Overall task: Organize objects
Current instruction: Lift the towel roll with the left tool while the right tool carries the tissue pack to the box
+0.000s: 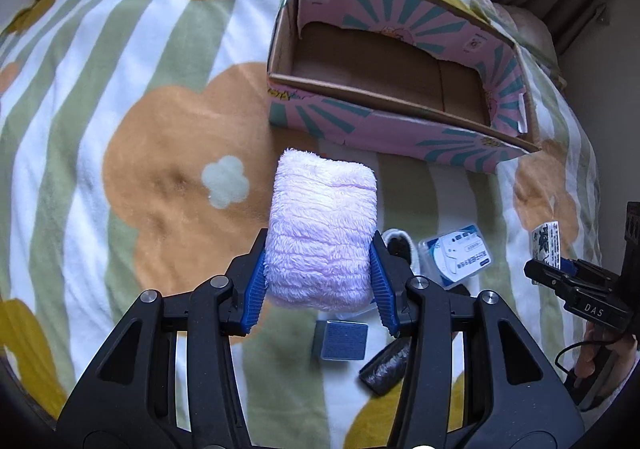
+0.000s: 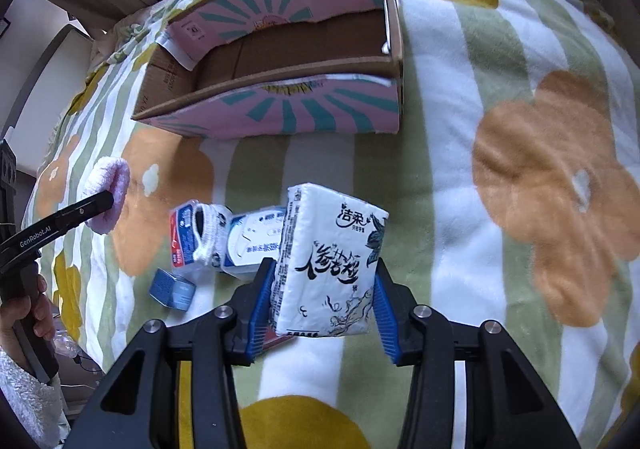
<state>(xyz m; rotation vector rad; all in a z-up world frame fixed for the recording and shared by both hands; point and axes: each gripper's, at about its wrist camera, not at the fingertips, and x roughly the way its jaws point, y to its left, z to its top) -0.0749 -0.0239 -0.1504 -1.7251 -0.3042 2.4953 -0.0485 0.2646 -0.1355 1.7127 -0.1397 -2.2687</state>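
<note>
Cardboard box [image 1: 384, 89] is empty so far, so basically just getting started. Left gripper [image 1: 320, 281] is clamped on a rolled pink towel [image 1: 324, 225], right gripper [image 2: 324, 305] squeezes a tissue pack [image 2: 332, 261], both held short of the box. Small blue box [image 1: 344, 339], dental floss case [image 1: 456, 257] and sock [image 2: 208, 233] are left on the blanket [image 1: 120, 89].

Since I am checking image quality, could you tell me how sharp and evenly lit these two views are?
Left wrist view: the towel is sharp; fisheye bends the box, corners go dark. Right wrist view: the tissue pack print reads clearly, the blanket softens toward the right edge; soft daylight, no glare.
</note>
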